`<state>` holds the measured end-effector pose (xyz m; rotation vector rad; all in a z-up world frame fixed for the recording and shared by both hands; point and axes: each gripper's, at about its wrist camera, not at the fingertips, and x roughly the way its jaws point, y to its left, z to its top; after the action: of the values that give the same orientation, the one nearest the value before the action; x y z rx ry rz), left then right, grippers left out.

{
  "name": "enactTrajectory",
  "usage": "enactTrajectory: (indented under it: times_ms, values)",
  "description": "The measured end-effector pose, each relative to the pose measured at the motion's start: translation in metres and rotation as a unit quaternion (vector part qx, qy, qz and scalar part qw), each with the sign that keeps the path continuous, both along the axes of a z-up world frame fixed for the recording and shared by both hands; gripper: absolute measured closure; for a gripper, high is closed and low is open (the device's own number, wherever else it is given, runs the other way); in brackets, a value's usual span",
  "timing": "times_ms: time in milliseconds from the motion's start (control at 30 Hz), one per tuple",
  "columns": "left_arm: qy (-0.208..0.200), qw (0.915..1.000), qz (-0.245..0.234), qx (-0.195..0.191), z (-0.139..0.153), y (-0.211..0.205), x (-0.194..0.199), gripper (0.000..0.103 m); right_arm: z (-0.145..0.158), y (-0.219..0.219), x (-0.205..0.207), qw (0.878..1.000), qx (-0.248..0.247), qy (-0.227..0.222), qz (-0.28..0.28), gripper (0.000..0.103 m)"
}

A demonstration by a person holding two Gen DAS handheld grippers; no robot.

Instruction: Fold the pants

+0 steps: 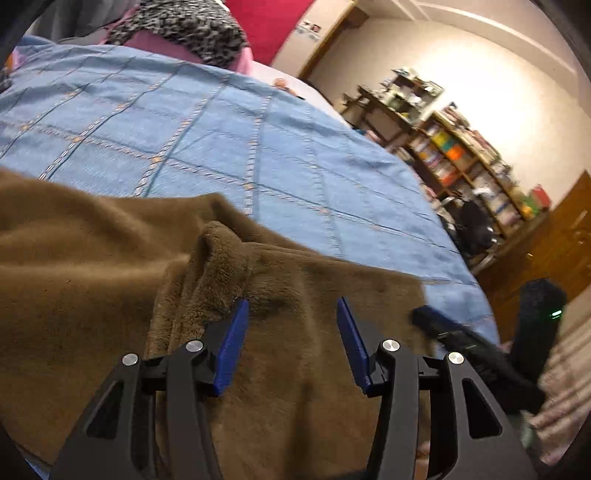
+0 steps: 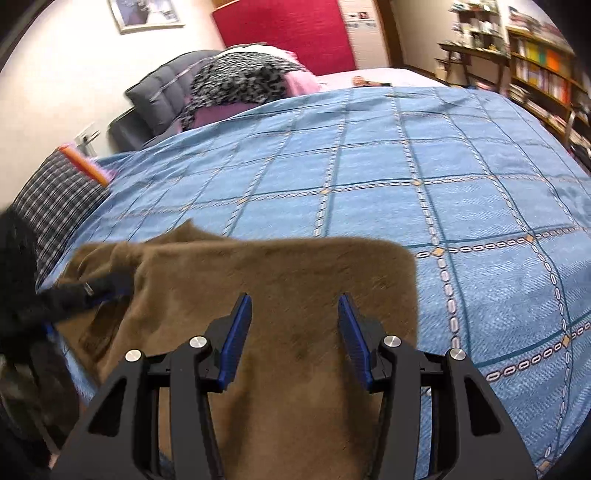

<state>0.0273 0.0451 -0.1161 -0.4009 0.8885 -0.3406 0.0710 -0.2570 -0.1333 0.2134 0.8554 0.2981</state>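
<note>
The brown fleece pants (image 1: 92, 266) lie on the blue checked bedspread (image 1: 184, 122) at the near edge of the bed. In the left wrist view a raised fold (image 1: 218, 251) stands just ahead of the left gripper (image 1: 291, 310), which is open and empty above the fabric. In the right wrist view the pants (image 2: 280, 266) spread flat with a squared far edge, and the right gripper (image 2: 295, 306) is open and empty over them. The other gripper shows blurred at the right of the left wrist view (image 1: 476, 350) and at the left of the right wrist view (image 2: 74, 295).
Pillows and a leopard-print cloth (image 2: 240, 77) pile at the head of the bed by a red headboard (image 2: 284, 29). A plaid cloth (image 2: 55, 192) lies at the left edge. Bookshelves (image 1: 458, 155) and a wooden door (image 1: 554, 243) stand to the right of the bed.
</note>
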Motion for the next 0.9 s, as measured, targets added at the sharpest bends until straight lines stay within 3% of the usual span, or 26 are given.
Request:
enactTrajectory:
  times_ms: [233, 500, 767, 900]
  values:
    - [-0.019, 0.9997, 0.001, 0.016, -0.031, 0.005, 0.012, 0.053, -0.028, 0.003, 0.024, 1.0, -0.011, 0.017, 0.005, 0.053]
    - [-0.057, 0.9979, -0.021, 0.023, -0.046, 0.008, 0.012, 0.055, -0.051, 0.007, 0.023, 0.999, -0.037, -0.018, 0.012, 0.051]
    - [-0.021, 0.9996, 0.012, -0.016, -0.028, 0.021, 0.006, 0.053, -0.05, 0.01, 0.02, 0.999, -0.045, -0.022, 0.011, 0.051]
    - [-0.028, 0.9982, 0.049, -0.02, -0.015, 0.038, -0.013, 0.035, -0.048, 0.013, 0.018, 0.998, -0.059, -0.019, 0.009, 0.05]
